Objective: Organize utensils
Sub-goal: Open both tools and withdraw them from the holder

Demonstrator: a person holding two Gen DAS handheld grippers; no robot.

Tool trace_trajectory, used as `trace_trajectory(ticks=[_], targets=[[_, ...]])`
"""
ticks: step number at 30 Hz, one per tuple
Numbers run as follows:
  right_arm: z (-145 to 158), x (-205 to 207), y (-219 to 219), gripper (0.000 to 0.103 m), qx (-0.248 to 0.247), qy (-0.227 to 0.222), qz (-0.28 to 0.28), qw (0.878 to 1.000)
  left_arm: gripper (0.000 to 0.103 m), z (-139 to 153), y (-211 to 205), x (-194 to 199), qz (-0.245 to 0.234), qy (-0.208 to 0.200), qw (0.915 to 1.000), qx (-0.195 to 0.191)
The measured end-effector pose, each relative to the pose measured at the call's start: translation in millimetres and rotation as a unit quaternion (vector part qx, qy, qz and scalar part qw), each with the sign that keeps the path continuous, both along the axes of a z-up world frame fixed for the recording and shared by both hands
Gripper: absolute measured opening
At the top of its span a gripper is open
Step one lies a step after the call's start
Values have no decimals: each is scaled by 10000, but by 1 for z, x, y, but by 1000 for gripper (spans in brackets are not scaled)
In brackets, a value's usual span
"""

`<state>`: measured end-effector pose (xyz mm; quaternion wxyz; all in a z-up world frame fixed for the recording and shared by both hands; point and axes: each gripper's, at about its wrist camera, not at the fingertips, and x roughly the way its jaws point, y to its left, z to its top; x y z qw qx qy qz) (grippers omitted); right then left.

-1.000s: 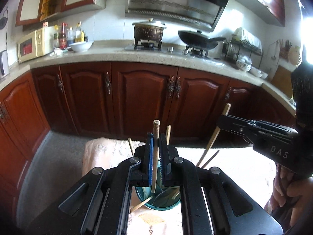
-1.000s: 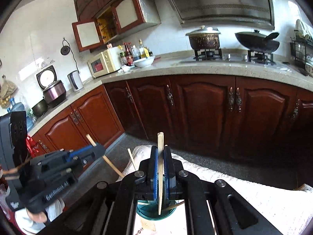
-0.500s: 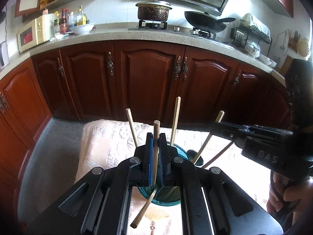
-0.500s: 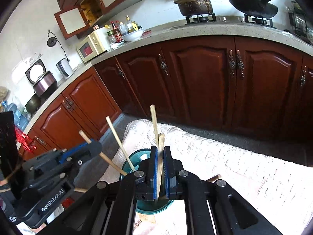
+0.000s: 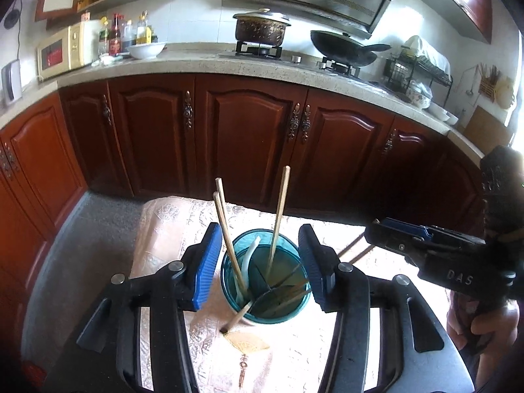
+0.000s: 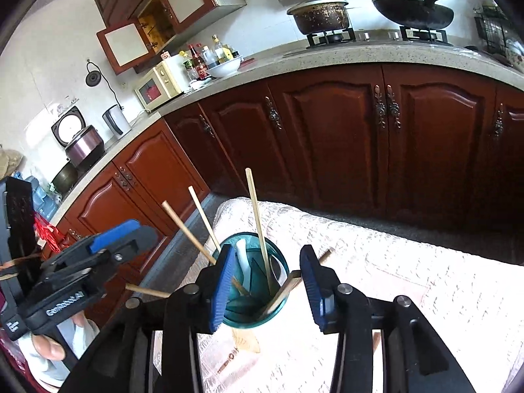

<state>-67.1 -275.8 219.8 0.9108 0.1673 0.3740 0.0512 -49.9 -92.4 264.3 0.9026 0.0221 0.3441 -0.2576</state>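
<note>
Both grippers, each pinching a chopstick half a second ago, now stand spread wide with nothing between their blue pads. From its own camera, the left gripper [image 5: 258, 263] straddles the teal glass cup [image 5: 265, 290], which holds several wooden chopsticks [image 5: 277, 219] and a white spoon [image 5: 250, 255]. The cup stands on a pale embroidered tablecloth [image 5: 170, 226], near the table's far edge facing the red-brown cabinets [image 5: 249, 140]. The right gripper [image 6: 268, 283] frames the same cup [image 6: 250, 308] from the other side, one chopstick [image 6: 285, 291] leaning against the rim.
</note>
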Motion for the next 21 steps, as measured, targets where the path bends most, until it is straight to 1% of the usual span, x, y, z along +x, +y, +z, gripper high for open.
trace_trajectory(ticks=[2, 9, 12, 15, 21], targets=[[1, -7, -2, 39, 33, -13, -29, 10000, 52, 2, 0, -8, 39, -93, 9999, 58], [10, -35, -3, 40, 19, -172, -94, 9998, 53, 3, -6, -36, 32, -327, 9991, 265], [15, -46, -1, 41, -87, -231, -142, 9996, 53, 0, -10, -46, 19, -369, 9988, 317], [16, -56, 2, 46, -175, -264, -204, 9993, 53, -3, -15, -56, -2, -400, 9985, 378], [9, -76, 0, 46, -302, -163, -325, 9989, 53, -12, -25, -70, -55, -362, 9984, 436]])
